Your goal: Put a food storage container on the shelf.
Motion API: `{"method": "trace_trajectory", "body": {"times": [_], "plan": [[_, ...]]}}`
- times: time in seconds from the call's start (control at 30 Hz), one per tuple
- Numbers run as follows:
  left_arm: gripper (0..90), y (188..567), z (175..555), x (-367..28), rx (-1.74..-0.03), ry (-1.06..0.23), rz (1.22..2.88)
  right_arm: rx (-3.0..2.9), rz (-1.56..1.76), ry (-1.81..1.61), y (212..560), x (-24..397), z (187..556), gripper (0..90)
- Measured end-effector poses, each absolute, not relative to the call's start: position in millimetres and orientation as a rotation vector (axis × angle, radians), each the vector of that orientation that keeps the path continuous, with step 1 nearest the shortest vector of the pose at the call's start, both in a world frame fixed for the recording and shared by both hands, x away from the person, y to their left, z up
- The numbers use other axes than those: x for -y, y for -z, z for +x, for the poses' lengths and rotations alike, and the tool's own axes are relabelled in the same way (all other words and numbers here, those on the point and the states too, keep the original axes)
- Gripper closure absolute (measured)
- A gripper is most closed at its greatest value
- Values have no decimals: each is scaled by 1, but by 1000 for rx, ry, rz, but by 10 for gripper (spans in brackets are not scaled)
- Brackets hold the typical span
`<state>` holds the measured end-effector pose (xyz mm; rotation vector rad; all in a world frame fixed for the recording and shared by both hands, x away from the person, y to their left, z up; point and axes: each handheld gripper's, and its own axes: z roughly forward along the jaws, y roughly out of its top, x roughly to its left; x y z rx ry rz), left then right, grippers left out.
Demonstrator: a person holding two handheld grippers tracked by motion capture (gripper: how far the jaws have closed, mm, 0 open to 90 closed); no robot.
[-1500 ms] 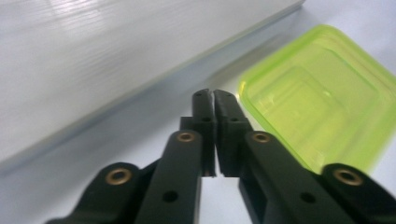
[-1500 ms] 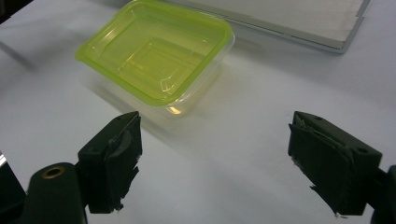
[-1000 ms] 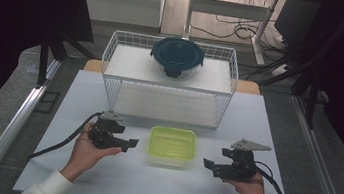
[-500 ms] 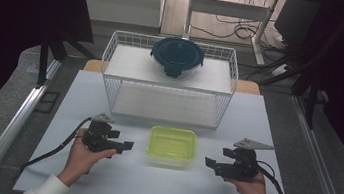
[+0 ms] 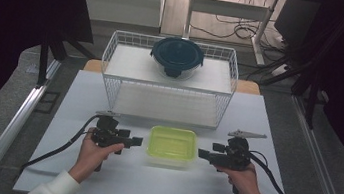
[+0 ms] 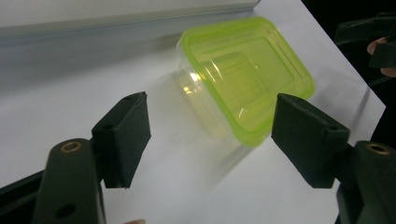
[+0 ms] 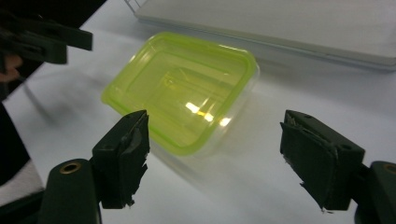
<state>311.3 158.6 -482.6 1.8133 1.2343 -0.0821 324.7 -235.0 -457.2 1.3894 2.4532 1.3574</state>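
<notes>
Both hand-held grippers, left (image 5: 136, 141) and right (image 5: 202, 154), are flanking the green box (image 5: 172, 144), jaws spread but just narrowing, nothing pinched. The box is sitting between them on the desk (image 5: 278, 118), untouched. Approach step; next: closing onto opposite rims. Beyond them, a rack (image 5: 170, 76) is carrying a bowl (image 5: 177, 56).

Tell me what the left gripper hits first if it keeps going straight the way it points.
Most likely the clear rectangular plastic container with the lime-green lid: the left gripper points at its near side with open jaws, only bare white tabletop between them.
</notes>
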Motion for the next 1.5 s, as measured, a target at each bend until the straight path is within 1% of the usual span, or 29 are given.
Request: {"method": "trace_trajectory", "body": {"times": [0.2,0.33,0.43,0.67,0.77,0.97,1.1,1.17,1.3,1.43,1.5], "plan": [[294,490,324,-156,-1244,147,1792,-2438,1429,-1363,458,228,339,276],[294,495,329,-154,-1258,178,1779,-2443,1454,-1366,459,220,345,281],[297,499,334,-152,-1278,229,1738,-2439,1510,-1367,464,218,351,292],[318,511,339,-144,-1294,285,1736,-2497,1554,-1326,481,210,362,334],[333,516,344,-141,-1302,346,1695,-2500,1570,-1314,486,207,364,345],[396,524,349,-137,-1285,395,1684,-2520,1585,-1308,493,205,365,402],[471,527,349,-135,-1275,419,1700,-2503,1614,-1324,496,204,366,452],[507,528,349,-135,-1262,427,1708,-2495,1647,-1366,497,206,367,492],[616,531,350,-134,-1262,477,1694,-2497,1729,-1413,504,213,369,596],[704,533,351,-134,-1284,486,1693,-2504,1790,-1464,507,217,369,695],[725,532,350,-134,-1284,497,1689,-2510,1774,-1457,506,218,368,710]]}}
